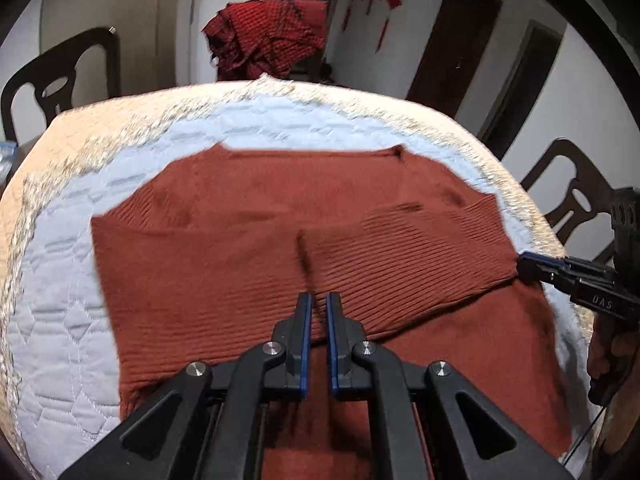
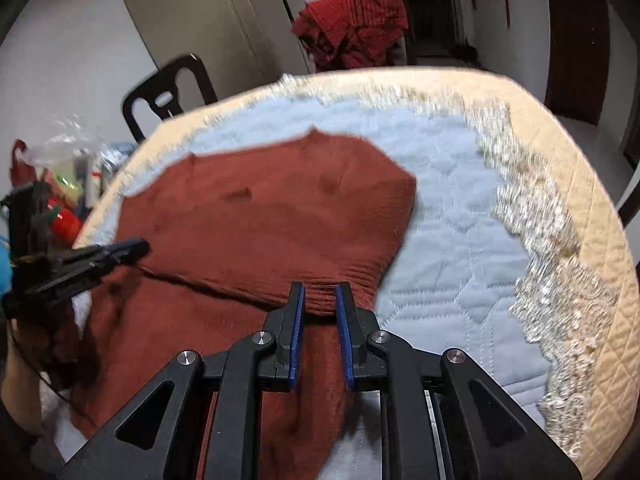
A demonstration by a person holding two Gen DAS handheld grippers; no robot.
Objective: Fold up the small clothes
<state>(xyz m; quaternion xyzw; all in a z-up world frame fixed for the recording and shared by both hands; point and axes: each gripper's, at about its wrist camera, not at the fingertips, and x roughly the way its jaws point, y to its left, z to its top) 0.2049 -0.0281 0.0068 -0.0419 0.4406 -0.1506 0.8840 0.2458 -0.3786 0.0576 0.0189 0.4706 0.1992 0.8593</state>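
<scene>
One rust-brown knitted sweater lay spread on the round table's pale blue quilted cover, which was stitched in hexagon-like outlines and edged with a band of whitish lace and a cream diamond-quilted border. The knit was finely ribbed, most plainly on the sleeve folded across the body and along the near hem.

Two grippers, both black with blue pads, worked the cloth. The left gripper had its jaws drawn almost together over a raised ridge of the ribbed fold at the sweater's near middle; whether the pads truly pinched it could not be told. The right gripper had its jaws narrowly apart with a gathered wrinkle of the sweater's near right edge between them; seen from the left wrist, its tip met the sleeve end at the right.

Beyond the far rim, one crumpled red checked cloth hung over a seat, and two dark carved chair backs stood by the table.
</scene>
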